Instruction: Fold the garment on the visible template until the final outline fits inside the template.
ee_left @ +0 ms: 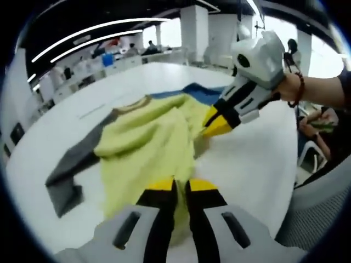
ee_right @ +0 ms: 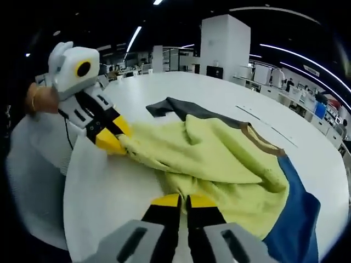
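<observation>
1. While both grippers pinch the same edge of the garment (ee_left: 148,148), the cloth lies spread across the white bench (ee_left: 252,159), running away from that held edge toward the collar and sleeves.
2. The left gripper (ee_left: 181,189) has its yellow-tipped fingers (ee_left: 159,186) closed together on the yellow body fabric right at the near edge; in the right gripper view it shows at the left (ee_right: 112,139), biting a corner of the yellow cloth.
3. The right gripper (ee_right: 182,201) likewise has its fingers closed on yellow cloth at its own near edge; in the left gripper view it comes in from the right (ee_left: 216,125), held by a hand (ee_left: 285,87).
4. The garment's long axis runs from the two held points toward the brown collar (ee_right: 263,143); a grey sleeve (ee_left: 74,164) trails to one side and a blue sleeve (ee_right: 293,219) to the other.
5. By my reading, the coming fold turns on carrying this held edge forward over the body toward the collar, both grippers travelling together.
6. No template outline can be made out on the bench, so the fit cannot be judged.
</observation>
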Demonstrator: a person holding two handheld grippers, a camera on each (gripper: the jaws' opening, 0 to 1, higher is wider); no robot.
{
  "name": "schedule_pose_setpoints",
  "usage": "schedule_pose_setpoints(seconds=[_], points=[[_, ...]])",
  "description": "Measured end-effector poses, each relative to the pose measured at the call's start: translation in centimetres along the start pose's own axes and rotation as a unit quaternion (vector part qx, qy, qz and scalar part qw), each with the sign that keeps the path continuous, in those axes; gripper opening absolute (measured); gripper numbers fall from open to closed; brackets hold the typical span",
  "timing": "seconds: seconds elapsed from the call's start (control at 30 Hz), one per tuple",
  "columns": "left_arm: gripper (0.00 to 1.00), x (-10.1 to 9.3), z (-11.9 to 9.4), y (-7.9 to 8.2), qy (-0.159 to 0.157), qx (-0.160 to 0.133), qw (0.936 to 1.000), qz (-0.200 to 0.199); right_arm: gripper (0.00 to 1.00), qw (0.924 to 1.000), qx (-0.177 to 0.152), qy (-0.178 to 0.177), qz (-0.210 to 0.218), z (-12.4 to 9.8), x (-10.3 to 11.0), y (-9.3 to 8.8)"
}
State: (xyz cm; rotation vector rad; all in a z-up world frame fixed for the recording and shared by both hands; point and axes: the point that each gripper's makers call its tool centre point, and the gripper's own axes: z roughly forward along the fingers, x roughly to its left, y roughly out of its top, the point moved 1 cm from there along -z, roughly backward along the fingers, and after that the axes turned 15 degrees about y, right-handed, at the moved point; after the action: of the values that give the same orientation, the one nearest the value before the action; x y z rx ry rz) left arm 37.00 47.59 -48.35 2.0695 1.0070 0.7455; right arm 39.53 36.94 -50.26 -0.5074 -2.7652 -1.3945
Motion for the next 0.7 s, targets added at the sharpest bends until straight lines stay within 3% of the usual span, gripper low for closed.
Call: schedule_pose_setpoints(seconds=[0.23,0.43,0.6,0.7], points=[[0.05,2.8,-0.2,1.7,0.017,-0.016,0.9997,-0.003,0.0,0.999,-0.042,0.008,-0.015,-2.5,-0.4,2.2],[0.05,5.5,0.5,3.0,0.034,-0.026,0.9989,-0.017,0.0,0.9957,-0.092,-0.014,-0.002,-3.9,-2.7,4.4],[0.05,6.7,1.4,2.9,0.044,-0.017,0.9984,-0.029,0.0,0.9922,-0.114,-0.042,0.03,-3.7,-5.3,5.0],[0.05,7.1,2.2,2.4,0.047,-0.009,0.9981,-0.038,0.0,0.9916,-0.107,-0.058,0.045,-3.0,-6.7,4.7]])
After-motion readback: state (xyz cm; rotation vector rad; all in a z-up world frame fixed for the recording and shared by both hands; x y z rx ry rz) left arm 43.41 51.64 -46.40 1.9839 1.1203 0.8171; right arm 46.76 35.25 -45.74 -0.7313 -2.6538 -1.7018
